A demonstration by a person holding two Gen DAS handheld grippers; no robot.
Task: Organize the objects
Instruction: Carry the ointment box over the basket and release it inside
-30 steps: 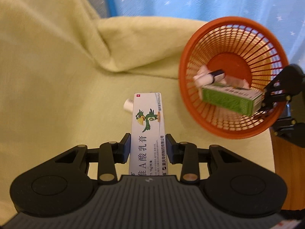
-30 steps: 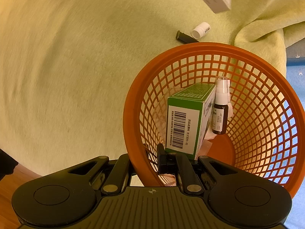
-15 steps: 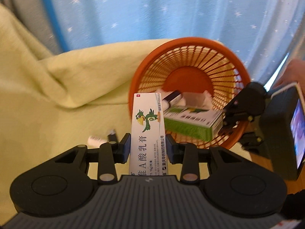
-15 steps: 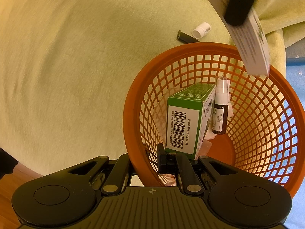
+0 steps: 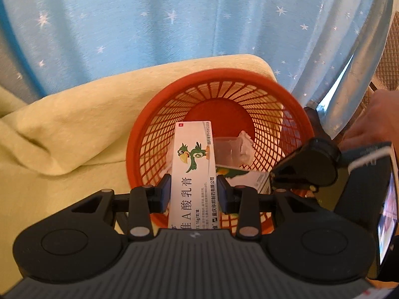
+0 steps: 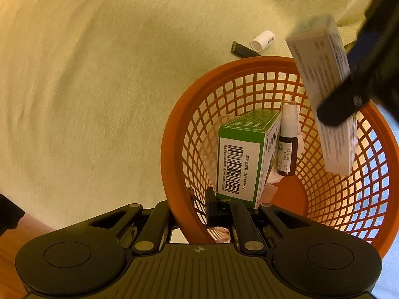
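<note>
My left gripper [image 5: 193, 191] is shut on a long white ointment box [image 5: 193, 172] printed with a green parrot, and holds it over the mouth of the orange mesh basket [image 5: 154, 129]. From the right wrist the same box [image 6: 324, 94] hangs tilted above the basket [image 6: 174, 154], with the left gripper's fingers [image 6: 349, 99] around it. My right gripper [image 6: 219, 210] is shut on the basket's near rim. Inside the basket lie a green and white box [image 6: 244, 154], a small brown spray bottle [image 6: 288, 144] and some crumpled wrapping.
A yellow-green cloth [image 6: 99, 87] covers the table. A white cap [image 6: 261, 41] and a dark stick [image 6: 243, 49] lie on it beyond the basket. A blue star-patterned curtain [image 5: 174, 20] hangs behind. A hand [image 5: 374, 122] and a phone [image 5: 386, 211] are at the right.
My left gripper has carried the parrot box from above the cloth to over the basket's mouth. The right gripper keeps its hold on the basket rim, and the basket has not shifted.
</note>
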